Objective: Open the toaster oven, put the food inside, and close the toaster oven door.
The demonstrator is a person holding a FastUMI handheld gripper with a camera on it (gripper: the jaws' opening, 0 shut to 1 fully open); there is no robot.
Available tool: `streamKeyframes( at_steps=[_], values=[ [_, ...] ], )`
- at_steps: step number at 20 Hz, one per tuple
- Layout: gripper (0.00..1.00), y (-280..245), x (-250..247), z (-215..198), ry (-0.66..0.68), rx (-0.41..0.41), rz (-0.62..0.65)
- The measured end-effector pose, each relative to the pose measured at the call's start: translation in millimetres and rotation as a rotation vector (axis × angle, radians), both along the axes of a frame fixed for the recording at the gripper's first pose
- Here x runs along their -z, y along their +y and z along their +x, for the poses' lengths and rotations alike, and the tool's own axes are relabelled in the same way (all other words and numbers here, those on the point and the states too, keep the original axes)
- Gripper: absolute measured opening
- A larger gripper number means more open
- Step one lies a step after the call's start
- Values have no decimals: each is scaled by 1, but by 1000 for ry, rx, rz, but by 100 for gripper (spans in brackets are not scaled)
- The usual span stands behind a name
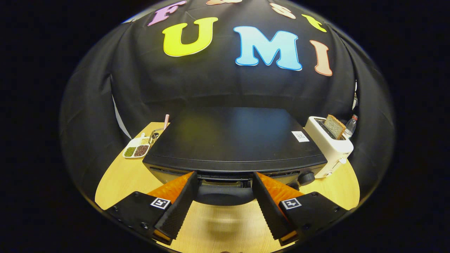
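The black toaster oven (232,137) stands on the round wooden table (116,175), seen from above and in front. My gripper (224,174) is open, its fingertips right at the oven's upper front edge. A dark curved bar (225,196), apparently the door handle, juts out from the oven front between my two fingers; neither finger presses on it. The door itself is mostly hidden under the oven's top edge, so I cannot tell how far it is open. A control knob (306,177) sits at the front right, just beyond my right finger.
A white divided dish (136,149) with beans and grains lies left of the oven, a small scoop behind it. A white pop-up toaster (328,146) with a bread slice (334,126) stands at the right, a plastic bottle (350,126) behind it. Black cloth walls the table.
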State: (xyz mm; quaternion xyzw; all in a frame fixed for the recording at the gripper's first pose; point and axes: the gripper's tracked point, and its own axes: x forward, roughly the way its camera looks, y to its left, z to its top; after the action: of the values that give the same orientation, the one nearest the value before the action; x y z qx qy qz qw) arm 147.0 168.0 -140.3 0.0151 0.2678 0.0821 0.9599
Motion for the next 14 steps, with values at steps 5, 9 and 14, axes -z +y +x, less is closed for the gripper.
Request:
streamKeyframes(
  at_steps=[5, 9, 14],
  values=[
    [99, 0, 7, -15, 35, -14, 20],
    [99, -2, 15, -39, 64, -25, 38],
    [98, -3, 29, -56, 83, -21, 11]
  ],
)
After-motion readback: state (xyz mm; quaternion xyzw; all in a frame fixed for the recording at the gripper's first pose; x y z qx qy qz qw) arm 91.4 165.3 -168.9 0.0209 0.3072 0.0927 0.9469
